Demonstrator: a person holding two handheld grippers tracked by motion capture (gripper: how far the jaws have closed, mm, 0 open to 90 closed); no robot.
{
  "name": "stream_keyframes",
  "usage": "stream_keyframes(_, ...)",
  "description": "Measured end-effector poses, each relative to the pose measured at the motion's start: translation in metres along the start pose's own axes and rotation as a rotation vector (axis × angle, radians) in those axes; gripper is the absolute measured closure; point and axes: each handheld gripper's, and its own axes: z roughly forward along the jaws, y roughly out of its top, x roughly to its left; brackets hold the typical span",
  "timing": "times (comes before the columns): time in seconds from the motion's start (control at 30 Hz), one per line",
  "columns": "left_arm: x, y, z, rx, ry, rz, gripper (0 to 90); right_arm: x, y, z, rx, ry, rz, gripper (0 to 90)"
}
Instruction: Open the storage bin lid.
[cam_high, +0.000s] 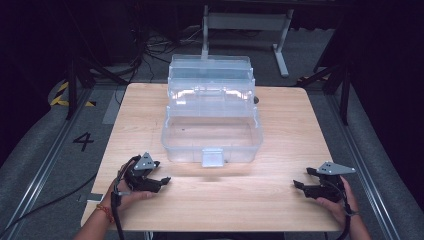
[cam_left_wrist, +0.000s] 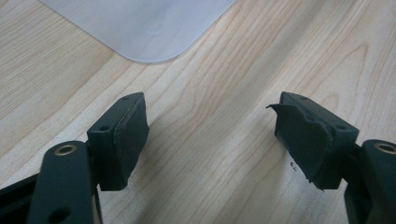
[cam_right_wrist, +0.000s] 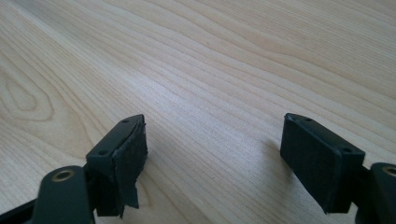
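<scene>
high: clear box (cam_high: 212, 131) open mid-table, far of my left gripper (cam_high: 159, 181) and right gripper (cam_high: 299, 186), both resting | left gripper view: jaws wide, empty, box corner ahead | right gripper view: wide, empty | step: pre-reach; next i'd judge reaching for the box

We're in a lab-style recording bay here: a lone wooden table (cam_high: 300, 130) on grey carpet, black curtains all round, cables (cam_high: 150, 50) trailing over the floor, hazard tape (cam_high: 61, 95) and a floor number "4" (cam_high: 83, 141).
</scene>
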Motion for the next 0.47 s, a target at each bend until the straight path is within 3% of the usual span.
stream_keyframes(0.47,0.0013,0.0010,0.0012,0.003,0.015,-0.010,22.4,-0.0003,0.0001,0.0002,0.002,-0.005,0.004,21.9)
